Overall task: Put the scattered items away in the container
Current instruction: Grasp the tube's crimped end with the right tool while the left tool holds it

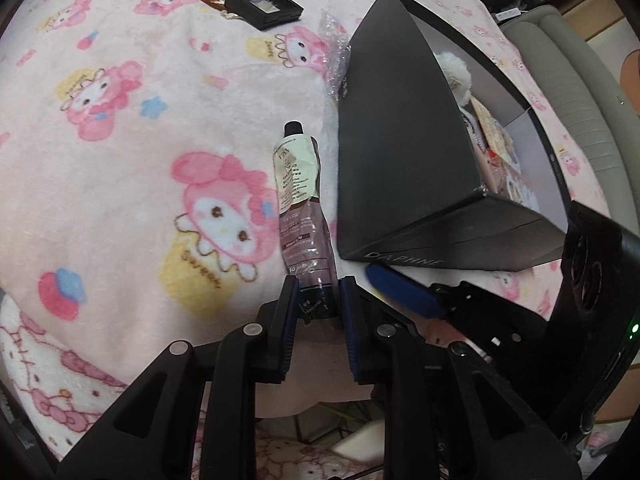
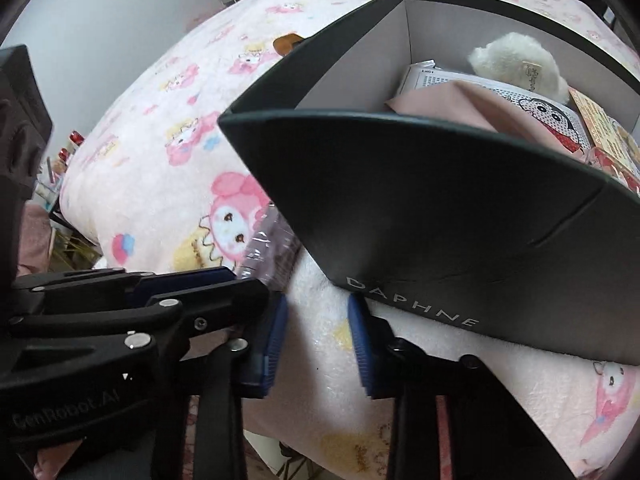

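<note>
Left gripper (image 1: 319,294) has its fingers clamped on the tube's (image 1: 302,204) crimped tail, cap-forward beside the black box (image 1: 404,152), ready to lift; right gripper (image 2: 318,334) waits open at the box front on the bed (image 1: 120,140).

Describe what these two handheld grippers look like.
Both are matte black linkage frames with silver pivot pins and ribbed dark-blue pads on the fingers. The left gripper matches the right gripper; its body, seen in the right wrist view, bears grey GenRobot.AI lettering.
</note>
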`<state>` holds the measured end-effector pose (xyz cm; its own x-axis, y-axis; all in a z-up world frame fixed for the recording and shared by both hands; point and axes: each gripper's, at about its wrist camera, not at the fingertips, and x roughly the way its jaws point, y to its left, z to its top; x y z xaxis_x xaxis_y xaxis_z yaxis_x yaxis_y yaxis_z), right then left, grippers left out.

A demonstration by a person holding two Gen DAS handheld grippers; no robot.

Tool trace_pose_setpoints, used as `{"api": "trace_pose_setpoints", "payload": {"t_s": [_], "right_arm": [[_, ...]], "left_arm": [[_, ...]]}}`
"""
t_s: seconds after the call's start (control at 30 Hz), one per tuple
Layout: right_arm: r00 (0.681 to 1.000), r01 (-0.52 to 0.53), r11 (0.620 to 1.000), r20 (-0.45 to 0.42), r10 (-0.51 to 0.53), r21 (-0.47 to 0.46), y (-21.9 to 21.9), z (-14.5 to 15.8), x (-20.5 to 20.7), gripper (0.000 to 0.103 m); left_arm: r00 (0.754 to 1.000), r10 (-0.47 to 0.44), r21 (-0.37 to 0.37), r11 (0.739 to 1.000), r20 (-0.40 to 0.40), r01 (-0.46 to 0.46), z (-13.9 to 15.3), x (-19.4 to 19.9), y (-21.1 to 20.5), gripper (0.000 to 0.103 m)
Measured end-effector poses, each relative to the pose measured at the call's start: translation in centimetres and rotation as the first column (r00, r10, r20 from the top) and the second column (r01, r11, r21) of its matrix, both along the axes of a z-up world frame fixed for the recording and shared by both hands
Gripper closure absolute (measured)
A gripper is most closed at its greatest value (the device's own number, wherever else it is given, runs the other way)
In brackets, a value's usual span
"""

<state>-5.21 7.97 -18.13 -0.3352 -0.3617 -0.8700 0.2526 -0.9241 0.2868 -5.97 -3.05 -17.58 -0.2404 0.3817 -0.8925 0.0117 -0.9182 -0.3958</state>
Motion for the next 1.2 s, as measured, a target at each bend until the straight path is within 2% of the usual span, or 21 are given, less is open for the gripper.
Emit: {"api": "trace_pose_setpoints", "payload": {"t_s": [0.17,0.27,0.37,0.5,0.6,0.7,0.8,0.93,1.03,1.13,1.2], "right_arm": [[1.000,0.026,0.999,0.019,-0.025,-0.047,1.1,-0.4,-0.3,0.087],[0.998,0.046,0.997,0.036,-0.044,-0.069,1.9,-0.6,-0.5,0.088],[0.998,0.053,0.995,0.041,-0.049,-0.081,2.3,-0.7,-0.6,0.088],[0.998,0.054,0.995,0.049,-0.050,-0.086,2.4,-0.6,-0.5,0.088],[0.998,0.039,0.992,0.048,-0.033,-0.123,2.4,-0.4,-0.1,0.088],[0.999,0.015,0.986,0.052,-0.007,-0.164,2.0,-0.3,0.0,0.085],[0.999,0.003,0.984,0.039,0.003,-0.176,1.6,0.4,0.3,0.082],[0.999,-0.038,0.979,0.017,0.042,-0.200,1.8,1.3,1.3,0.058],[0.998,-0.054,0.978,0.018,0.059,-0.202,1.4,1.0,1.6,0.053],[0.996,-0.069,0.980,0.037,0.078,-0.187,0.1,-0.3,0.7,0.054],[0.997,-0.049,0.981,0.053,0.060,-0.189,-0.3,-1.0,0.2,0.078]], "left_arm": [[0.999,0.038,0.087,0.995,-0.014,-0.037,0.5,0.2,-1.6,0.080],[0.992,0.120,0.104,0.988,-0.029,-0.116,0.8,0.4,-3.6,0.080],[0.978,0.206,0.146,0.969,-0.019,-0.201,0.1,0.5,-5.5,0.080],[0.964,0.266,0.111,0.959,-0.022,-0.262,-0.8,1.0,-6.7,0.080],[0.970,0.243,0.184,0.954,-0.017,-0.235,-1.3,0.9,-6.9,0.073],[0.976,0.217,0.278,0.937,0.016,-0.213,-2.5,0.3,-6.5,0.073],[0.979,0.205,0.292,0.935,0.014,-0.200,-2.9,0.1,-5.6,0.072],[0.990,0.143,0.295,0.945,0.018,-0.142,-2.7,0.4,-4.3,0.072],[0.994,0.110,0.327,0.938,0.029,-0.113,-3.1,0.5,-3.4,0.072],[0.994,0.108,0.315,0.942,0.029,-0.112,-3.1,0.6,-3.1,0.072],[0.993,0.115,0.307,0.944,0.028,-0.118,-3.0,0.7,-3.3,0.072]]}}
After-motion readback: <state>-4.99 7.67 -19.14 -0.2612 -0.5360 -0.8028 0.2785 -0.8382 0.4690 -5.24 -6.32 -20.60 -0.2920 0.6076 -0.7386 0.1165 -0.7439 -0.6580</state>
